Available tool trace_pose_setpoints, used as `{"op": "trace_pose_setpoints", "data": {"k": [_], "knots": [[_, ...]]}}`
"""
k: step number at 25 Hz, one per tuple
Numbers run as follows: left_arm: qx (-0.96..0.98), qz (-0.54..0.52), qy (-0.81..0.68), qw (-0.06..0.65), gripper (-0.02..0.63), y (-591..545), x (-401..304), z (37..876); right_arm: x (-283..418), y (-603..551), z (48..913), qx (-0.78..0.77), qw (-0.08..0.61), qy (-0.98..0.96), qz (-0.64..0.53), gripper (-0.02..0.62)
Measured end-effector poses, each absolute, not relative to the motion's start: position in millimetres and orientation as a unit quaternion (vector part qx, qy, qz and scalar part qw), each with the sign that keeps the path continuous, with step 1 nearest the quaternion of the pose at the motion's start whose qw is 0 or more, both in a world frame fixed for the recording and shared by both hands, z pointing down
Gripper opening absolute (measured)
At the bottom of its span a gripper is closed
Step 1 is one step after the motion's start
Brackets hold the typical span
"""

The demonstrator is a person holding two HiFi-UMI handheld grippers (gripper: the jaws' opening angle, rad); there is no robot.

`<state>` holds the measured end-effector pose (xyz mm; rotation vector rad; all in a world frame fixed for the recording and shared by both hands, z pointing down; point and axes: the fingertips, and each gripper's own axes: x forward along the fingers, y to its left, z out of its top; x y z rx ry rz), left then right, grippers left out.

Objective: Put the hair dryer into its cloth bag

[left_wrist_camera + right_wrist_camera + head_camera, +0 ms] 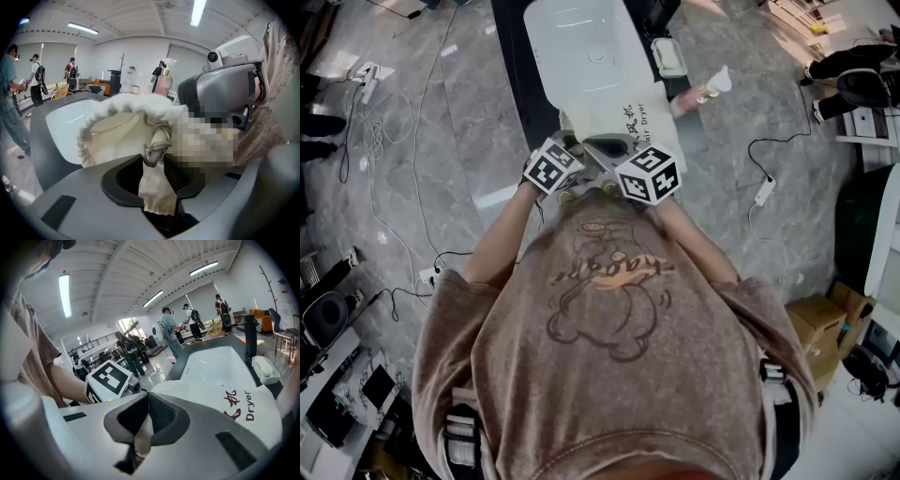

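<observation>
A white basin (581,47) sits in a dark counter (508,66) just beyond the person. A pink bottle (698,94) and a small white dish (668,56) stand to its right. Cables (384,141) trail over the grey stone floor (459,103) on the left, and other people (168,329) stand at the far end of the room.

The cloth bag (614,117) is held between both tools at the basin's near edge. The left tongs (155,176) are narrowly parted, clamped on a bunched fold of the bag's gathered mouth, right by its cord toggle (154,150). The right tongs (146,416) are pinched almost flat on a thin edge of the same cloth.

The fabric is cream, soft and puckered, and one face is printed "Dryer". The tongs' pads are black and ribbed.
</observation>
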<state>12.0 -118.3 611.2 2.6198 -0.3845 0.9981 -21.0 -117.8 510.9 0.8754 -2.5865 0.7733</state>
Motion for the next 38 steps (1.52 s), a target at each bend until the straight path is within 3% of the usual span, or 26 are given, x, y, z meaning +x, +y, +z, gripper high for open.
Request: {"op": "trace_pose_setpoints", "data": {"k": [10,17,25,38], "knots": [[0.911,0.349,-0.158,0.150,0.169,-122.0,7.8,615.8,-19.7,-121.2,514.1,0.305,0.153,-0.900,0.271,0.008],[0.904,0.299,-0.253,0.175,0.167,-136.9,-36.6,583.3,-21.9,-124.4,522.0,0.303,0.159,-0.899,0.272,0.008],[0.884,0.280,-0.328,0.179,0.166,-138.0,-88.3,561.5,-34.6,-126.6,547.0,0.292,0.194,-0.896,0.272,0.008],[0.876,0.263,-0.358,0.185,0.166,-130.2,-107.5,545.8,-43.0,-130.7,578.4,0.298,0.247,-0.884,0.262,0.009]]}}
